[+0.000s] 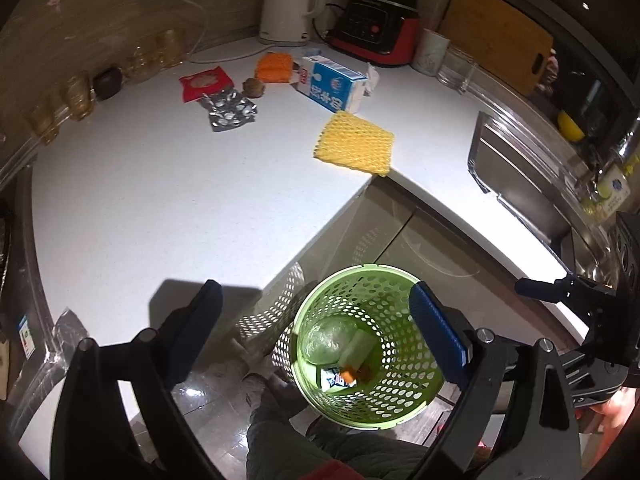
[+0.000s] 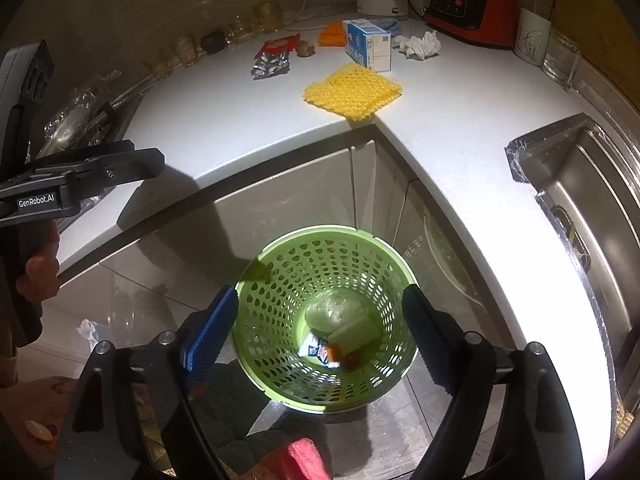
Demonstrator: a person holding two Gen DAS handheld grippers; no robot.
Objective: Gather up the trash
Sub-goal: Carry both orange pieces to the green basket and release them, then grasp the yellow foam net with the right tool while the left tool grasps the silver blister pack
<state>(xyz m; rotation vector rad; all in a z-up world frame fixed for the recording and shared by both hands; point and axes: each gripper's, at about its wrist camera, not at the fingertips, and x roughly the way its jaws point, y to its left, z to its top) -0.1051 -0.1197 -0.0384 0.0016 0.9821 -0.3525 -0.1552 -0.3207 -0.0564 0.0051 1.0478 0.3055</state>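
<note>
A green perforated bin (image 1: 384,396) (image 2: 280,376) stands on the floor at the counter's inner corner and holds several bits of trash. My left gripper (image 1: 316,328) is open and empty above its left rim. My right gripper (image 2: 320,328) is open and empty right over the bin. On the white counter (image 1: 160,184) lie a yellow foam net (image 1: 354,144) (image 2: 354,90) at the corner edge, a blue-white milk carton (image 1: 334,86) (image 2: 368,46), an orange net (image 1: 274,66), a red wrapper (image 1: 204,84), a foil blister pack (image 1: 230,112) (image 2: 270,66) and a crumpled tissue (image 2: 420,44).
A white kettle (image 1: 286,4), a red-black appliance (image 1: 376,28), a mug (image 1: 430,52) and jars (image 1: 80,96) line the back of the counter. A steel sink (image 2: 592,220) is at the right. Cabinet doors (image 2: 280,216) stand behind the bin.
</note>
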